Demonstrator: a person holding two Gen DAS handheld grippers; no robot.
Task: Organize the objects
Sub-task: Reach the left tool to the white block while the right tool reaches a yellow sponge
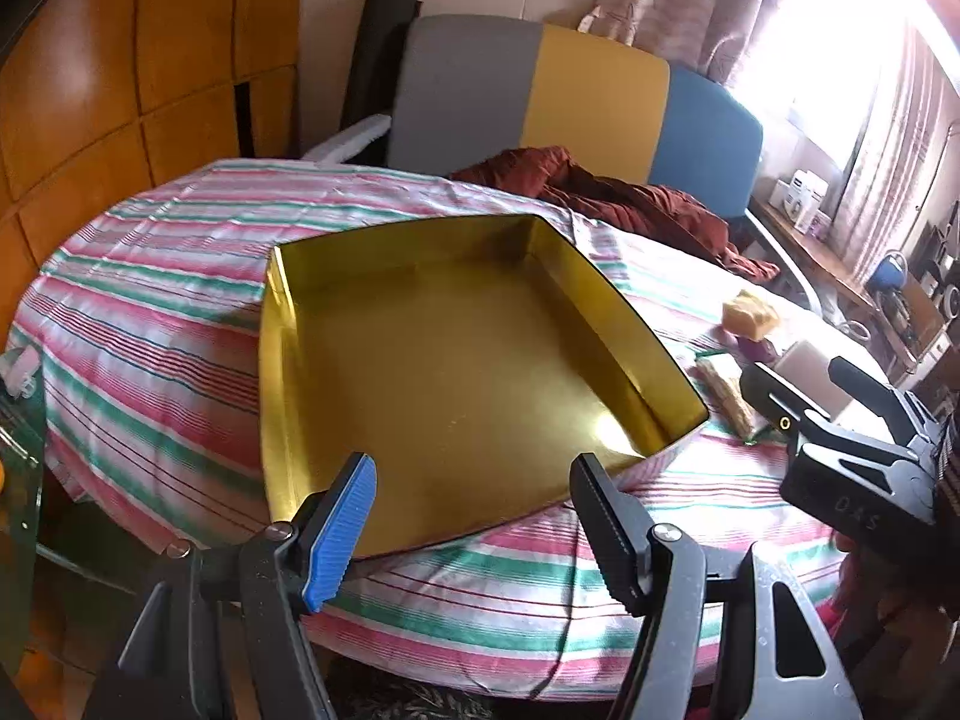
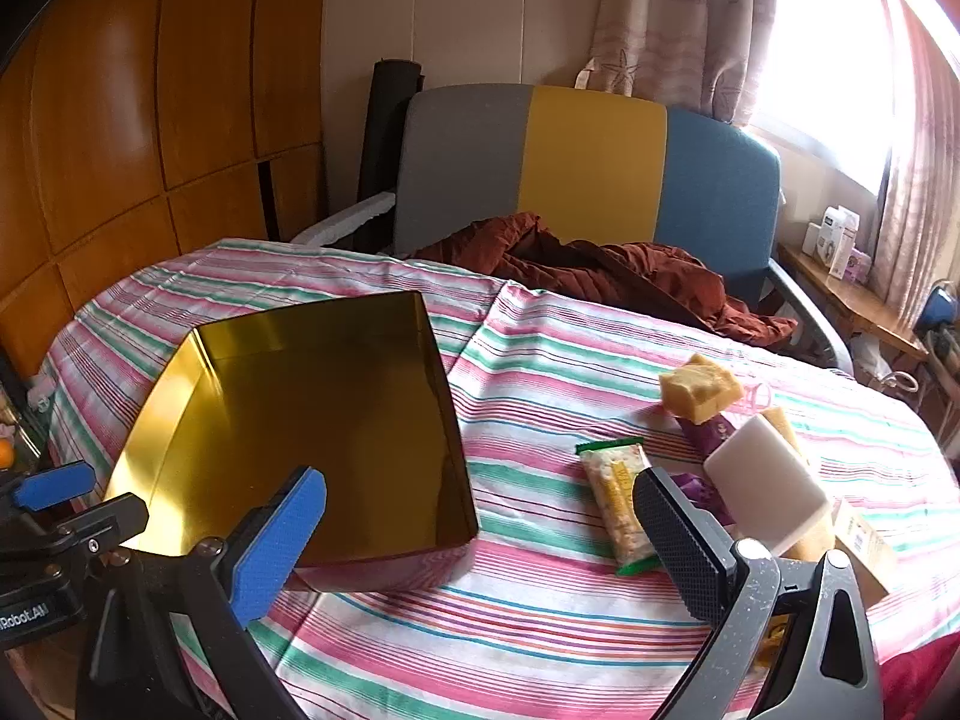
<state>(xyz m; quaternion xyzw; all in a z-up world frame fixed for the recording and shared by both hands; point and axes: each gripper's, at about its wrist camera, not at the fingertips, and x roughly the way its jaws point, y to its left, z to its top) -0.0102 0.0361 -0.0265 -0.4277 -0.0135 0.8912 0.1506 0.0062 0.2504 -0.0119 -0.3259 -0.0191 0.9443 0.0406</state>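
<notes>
Gold tin (image 2: pixel 312 420) gleams on the pink, green and white striped cloth (image 2: pixel 540 600); yellow sponge (image 2: pixel 699 390), white block (image 2: pixel 768 492), rust-red fabric (image 2: pixel 600 270).

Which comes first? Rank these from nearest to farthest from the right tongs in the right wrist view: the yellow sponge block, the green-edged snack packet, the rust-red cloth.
1. Green-edged snack packet: lying just inside the black finger of the right tongs, on the striped tablecloth.
2. Yellow sponge block: farther back on the right.
3. Rust-red cloth: farthest, heaped at the table's back edge.
</notes>
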